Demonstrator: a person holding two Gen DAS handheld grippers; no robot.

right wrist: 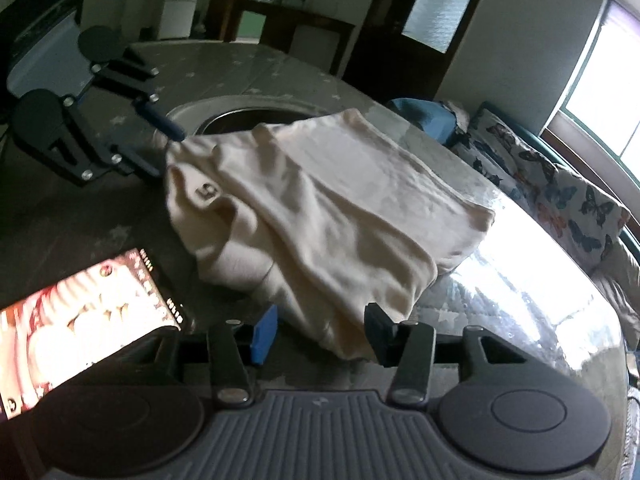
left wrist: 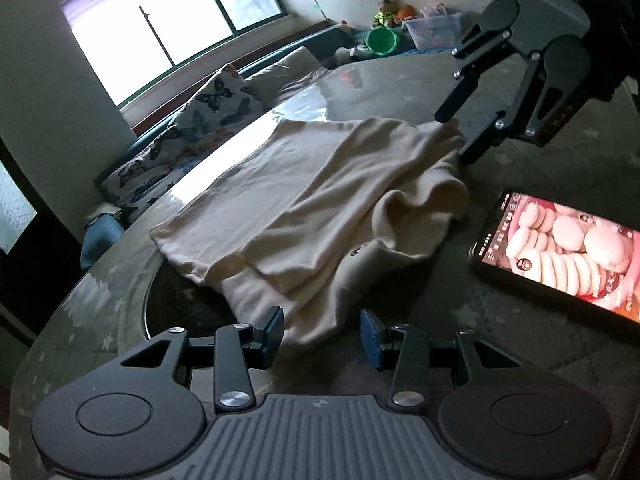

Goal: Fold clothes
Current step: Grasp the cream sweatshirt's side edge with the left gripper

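Cream garment [left wrist: 312,200], seemingly one, between two grippers beside one phone [left wrist: 568,248].

garment [left wrist: 304,200]: soft matt cream cloth | table [right wrist: 500,300]: glossy | phone [left wrist: 568,244]: glossy screen

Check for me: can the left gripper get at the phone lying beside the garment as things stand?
Probably yes. The phone lies bare on the table, beside the cream garment, with nothing over it. The left gripper has cloth between its parted jaws, so it must clear that first.
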